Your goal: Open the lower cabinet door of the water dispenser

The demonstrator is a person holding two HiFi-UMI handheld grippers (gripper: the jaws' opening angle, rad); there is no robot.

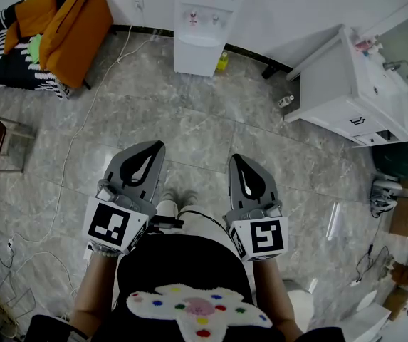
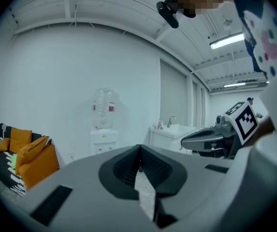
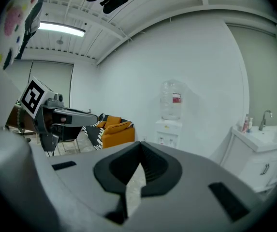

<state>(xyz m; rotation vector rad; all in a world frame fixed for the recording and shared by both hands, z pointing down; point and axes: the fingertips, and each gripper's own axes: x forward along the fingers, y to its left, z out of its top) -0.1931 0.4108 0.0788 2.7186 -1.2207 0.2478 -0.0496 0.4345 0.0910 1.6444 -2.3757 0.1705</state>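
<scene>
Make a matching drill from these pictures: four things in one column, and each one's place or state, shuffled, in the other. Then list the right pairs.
Column one
1. water dispenser
2. orange sofa
3. sink cabinet
4. left tool

Column two
A. shut, nothing in it
B. right side of the head view
C. top centre of the head view
D. top left corner of the head view

Pairs: 1-C, 2-D, 3-B, 4-A
</scene>
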